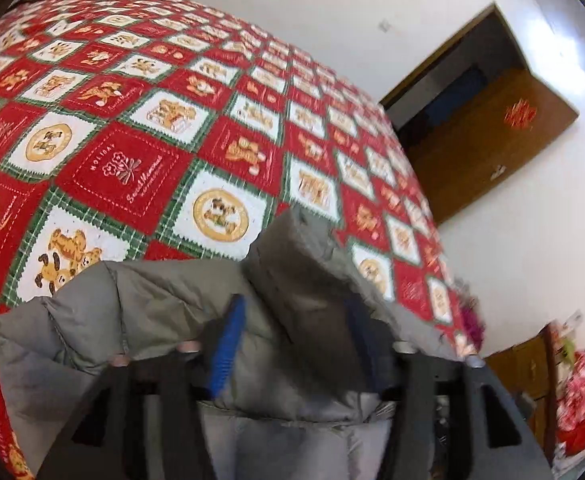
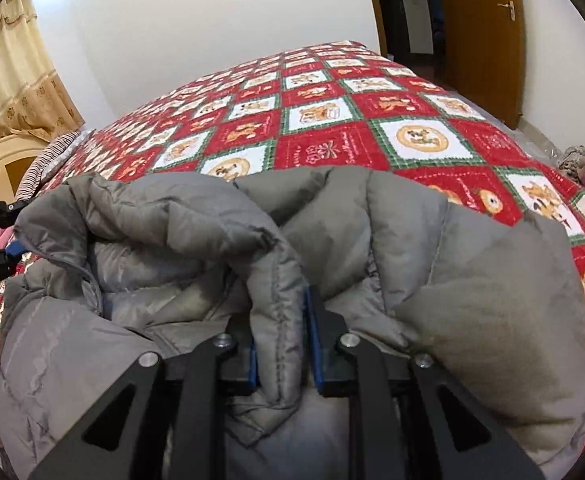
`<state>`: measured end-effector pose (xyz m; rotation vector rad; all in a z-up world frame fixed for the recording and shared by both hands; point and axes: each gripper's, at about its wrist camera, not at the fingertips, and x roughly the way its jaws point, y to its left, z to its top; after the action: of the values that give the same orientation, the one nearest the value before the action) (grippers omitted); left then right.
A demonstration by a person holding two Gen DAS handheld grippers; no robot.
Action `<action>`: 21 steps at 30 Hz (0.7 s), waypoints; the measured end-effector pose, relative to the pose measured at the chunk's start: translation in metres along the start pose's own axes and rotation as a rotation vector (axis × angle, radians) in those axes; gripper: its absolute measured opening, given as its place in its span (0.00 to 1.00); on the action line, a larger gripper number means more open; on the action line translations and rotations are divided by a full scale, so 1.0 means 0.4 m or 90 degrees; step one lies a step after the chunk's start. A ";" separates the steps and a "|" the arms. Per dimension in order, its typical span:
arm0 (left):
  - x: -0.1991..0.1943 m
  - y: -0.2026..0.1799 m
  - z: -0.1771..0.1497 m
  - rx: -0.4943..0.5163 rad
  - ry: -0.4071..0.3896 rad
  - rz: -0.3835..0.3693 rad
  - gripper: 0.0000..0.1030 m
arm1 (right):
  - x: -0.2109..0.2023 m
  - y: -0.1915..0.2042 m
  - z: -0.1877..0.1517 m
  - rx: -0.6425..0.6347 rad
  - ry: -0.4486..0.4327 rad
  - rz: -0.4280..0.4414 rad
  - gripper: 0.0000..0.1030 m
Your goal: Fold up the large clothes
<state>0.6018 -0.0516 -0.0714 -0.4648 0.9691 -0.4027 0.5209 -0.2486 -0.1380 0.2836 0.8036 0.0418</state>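
Red teddy-bear patchwork quilt [image 2: 332, 128] covers bed. Grey puffer jacket [image 2: 472, 280] lies bunched at near edge, fold half done. Right tongs [image 2: 282, 332] pinch thick seamed jacket edge, nearly closed. Left tongs [image 1: 292, 332] stand about half open, fabric between, not pressed. Judgement: lay edge flat, align seams before right lets go.

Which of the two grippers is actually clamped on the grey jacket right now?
The right gripper: its blue-padded jaws pinch a seamed fold of the grey jacket. The left gripper has its jaws spread apart, jacket fabric lying loose between them.
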 end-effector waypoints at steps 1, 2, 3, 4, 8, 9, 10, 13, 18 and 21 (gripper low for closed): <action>0.012 -0.005 0.000 0.001 0.014 0.003 0.58 | 0.000 0.001 0.000 -0.001 0.000 -0.001 0.19; 0.023 -0.006 -0.001 -0.005 0.035 -0.003 0.58 | -0.001 0.002 -0.001 -0.002 -0.001 -0.001 0.20; 0.032 -0.008 0.001 -0.014 0.052 -0.022 0.58 | -0.001 0.002 -0.001 -0.003 -0.001 -0.002 0.20; 0.035 -0.008 0.006 -0.022 0.060 -0.040 0.58 | -0.001 0.002 -0.001 -0.003 -0.001 -0.002 0.20; -0.007 -0.050 0.045 -0.003 0.030 -0.047 0.68 | 0.000 0.002 0.000 -0.004 -0.002 -0.003 0.20; -0.013 -0.062 0.058 0.008 0.028 -0.033 0.76 | 0.000 0.002 -0.001 -0.005 -0.002 -0.003 0.20; -0.012 -0.072 0.068 0.016 0.034 -0.020 0.77 | 0.000 0.002 -0.001 -0.005 -0.003 -0.003 0.20; 0.027 -0.092 0.087 0.042 0.092 0.044 0.77 | 0.000 0.003 -0.001 -0.005 -0.003 -0.004 0.20; 0.072 -0.083 0.044 0.058 0.128 0.120 0.77 | -0.001 0.004 0.000 -0.002 -0.003 0.000 0.20; 0.067 -0.087 0.028 0.066 0.093 0.089 0.35 | -0.002 -0.002 0.000 0.004 -0.003 0.007 0.20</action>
<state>0.6208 -0.0921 -0.0656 -0.2747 1.1095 -0.3611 0.5201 -0.2495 -0.1376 0.2939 0.7972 0.0483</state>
